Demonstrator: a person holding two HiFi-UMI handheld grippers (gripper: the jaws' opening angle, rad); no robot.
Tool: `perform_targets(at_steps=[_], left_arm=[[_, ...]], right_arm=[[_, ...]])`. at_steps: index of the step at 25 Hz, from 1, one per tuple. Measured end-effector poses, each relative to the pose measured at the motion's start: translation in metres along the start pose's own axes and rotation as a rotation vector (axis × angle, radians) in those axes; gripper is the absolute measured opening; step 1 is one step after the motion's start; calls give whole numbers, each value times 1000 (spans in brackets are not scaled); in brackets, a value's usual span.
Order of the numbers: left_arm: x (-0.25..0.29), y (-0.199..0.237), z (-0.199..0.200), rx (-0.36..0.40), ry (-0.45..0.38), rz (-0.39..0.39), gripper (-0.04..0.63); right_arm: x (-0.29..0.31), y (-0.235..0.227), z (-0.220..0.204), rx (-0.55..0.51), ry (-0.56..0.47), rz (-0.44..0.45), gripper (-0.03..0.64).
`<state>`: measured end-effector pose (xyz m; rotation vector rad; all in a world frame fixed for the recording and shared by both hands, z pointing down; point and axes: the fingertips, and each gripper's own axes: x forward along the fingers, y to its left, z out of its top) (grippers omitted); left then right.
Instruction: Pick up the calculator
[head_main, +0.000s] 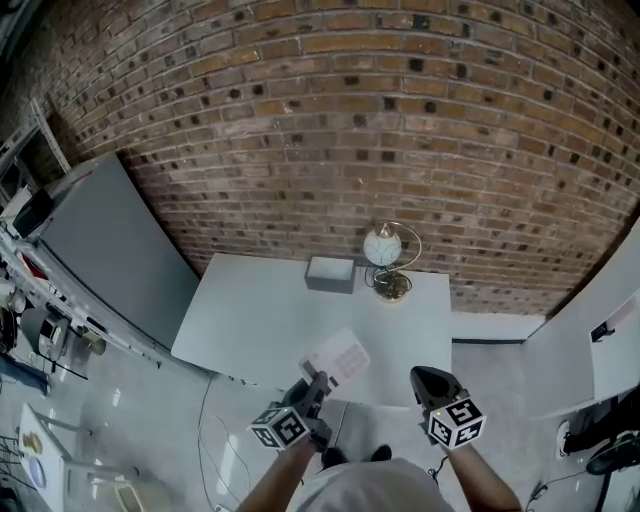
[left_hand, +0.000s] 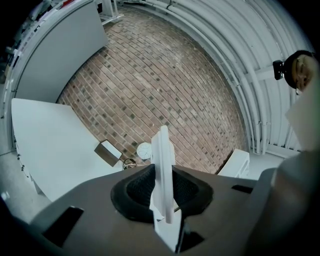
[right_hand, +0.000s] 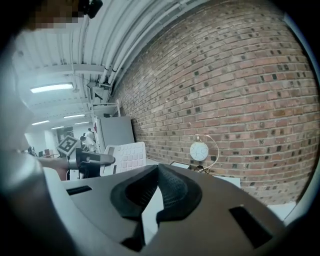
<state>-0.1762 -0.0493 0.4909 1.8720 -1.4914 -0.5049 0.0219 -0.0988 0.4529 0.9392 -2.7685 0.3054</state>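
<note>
The white calculator (head_main: 338, 358) hangs in the air above the front edge of the white table (head_main: 250, 310), its keys facing up and toward me. My left gripper (head_main: 318, 382) is shut on its near end. In the left gripper view the calculator (left_hand: 163, 170) stands edge-on, pinched between the two dark pads of my left gripper (left_hand: 164, 200). My right gripper (head_main: 430, 380) hovers to the right by the table's front edge, and nothing is in it. In the right gripper view its tips (right_hand: 157, 172) meet, and the calculator (right_hand: 125, 156) shows at the left.
A small grey box (head_main: 330, 273) and a round white ornament on a brass stand (head_main: 383, 247) sit at the back of the table against the brick wall (head_main: 400, 120). A large grey panel (head_main: 110, 250) leans at the left. White furniture (head_main: 600, 330) stands at the right.
</note>
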Motion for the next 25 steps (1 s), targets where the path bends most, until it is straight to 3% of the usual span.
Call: perform_targets(at_steps=[11, 25], left_arm=[[-11, 9, 13, -19, 17, -42, 91], [-13, 5, 25, -44, 10, -50, 91]], right_arm=[[-1, 17, 16, -10, -35, -55, 11], [1, 24, 30, -22, -25, -54, 11]])
